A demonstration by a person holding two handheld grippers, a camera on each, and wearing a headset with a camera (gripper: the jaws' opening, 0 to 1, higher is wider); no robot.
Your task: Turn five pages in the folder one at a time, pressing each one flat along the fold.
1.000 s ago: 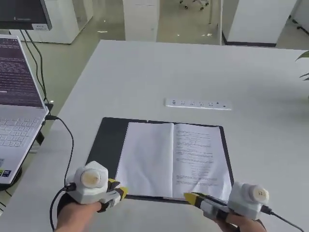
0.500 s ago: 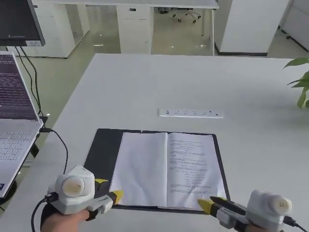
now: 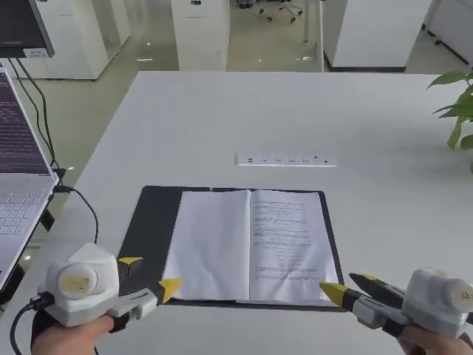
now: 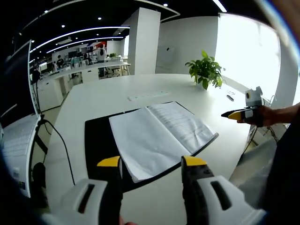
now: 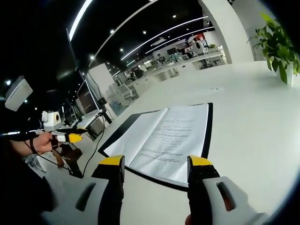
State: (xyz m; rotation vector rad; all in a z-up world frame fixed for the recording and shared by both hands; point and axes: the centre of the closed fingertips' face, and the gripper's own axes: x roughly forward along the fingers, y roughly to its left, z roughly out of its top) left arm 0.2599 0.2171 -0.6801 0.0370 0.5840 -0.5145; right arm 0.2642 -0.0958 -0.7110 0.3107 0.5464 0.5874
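A black folder lies open on the white table, a blank white page on its left side and a printed page on its right. My left gripper hovers open just off the folder's near left corner, with nothing between its yellow tips. My right gripper hangs open by the near right corner, empty as well. In the left gripper view the folder spreads beyond my gripper. In the right gripper view the printed page lies ahead of that gripper.
A white power strip lies behind the folder. An open laptop stands at the left table edge with a black cable running toward me. A green plant leans in at the far right.
Both grippers have drawn outward and nearer to me, away from the folder's near edge. The head camera has shifted, so the folder sits slightly lower left in the picture.
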